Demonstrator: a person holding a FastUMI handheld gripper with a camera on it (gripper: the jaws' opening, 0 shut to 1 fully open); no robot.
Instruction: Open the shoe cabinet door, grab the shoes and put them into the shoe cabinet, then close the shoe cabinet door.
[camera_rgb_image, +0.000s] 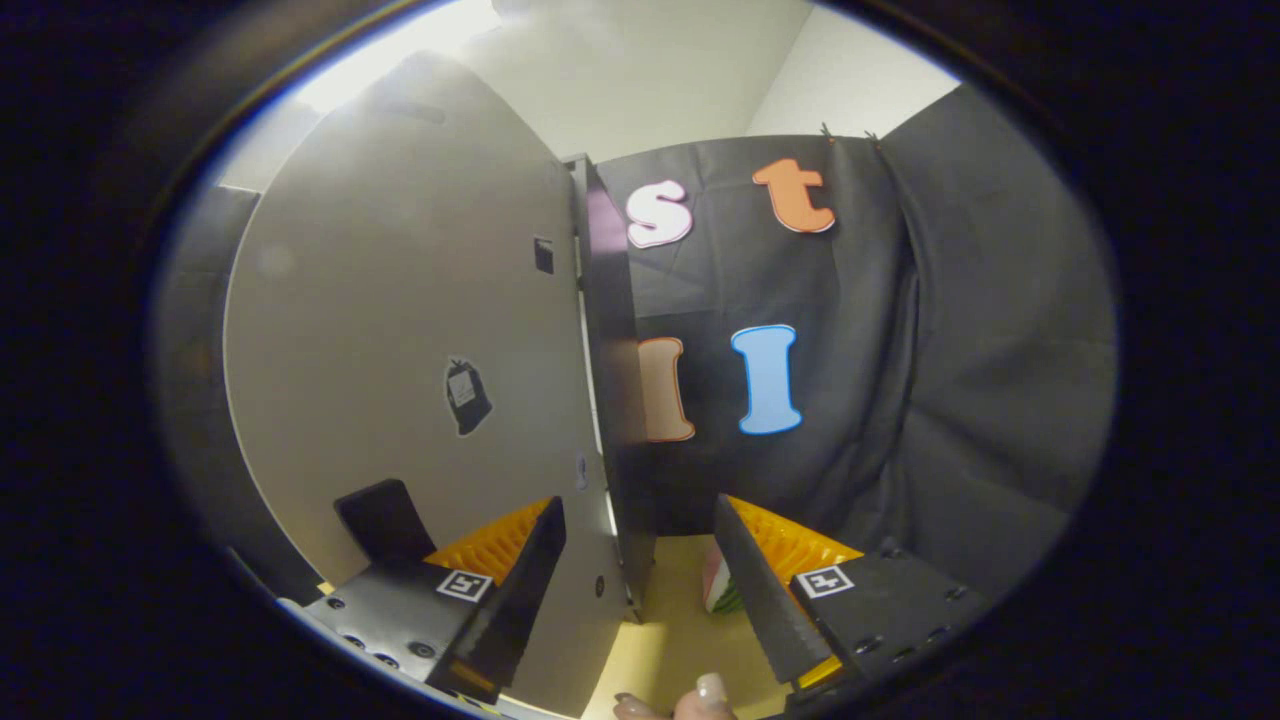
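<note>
Between the two spread fingers of the gripper (640, 590) stands the free vertical edge of the shoe cabinet door (400, 330), a single pale panel whose long axis runs upright and whose broad face lies to the left of the gripper, with the left finger (520, 590) in front of it and the right finger (765, 590) clear of it on the far side. The jaws are released and grasp nothing; whether either finger touches the panel edge cannot be told. One dark cabinet body (610, 330) shows as a narrow upright strip just behind the door edge. One small dark tag (466, 396) sits on the door face, and one dark block (384, 520) near its lower part, perhaps a handle. One striped object (722, 585), partly hidden, lies on the yellowish floor (680, 640) just ahead of the right finger; whether it is a shoe cannot be told. Fingertips of one hand (700, 700) show below the gripper. Judged from this, the door is partly open.
</note>
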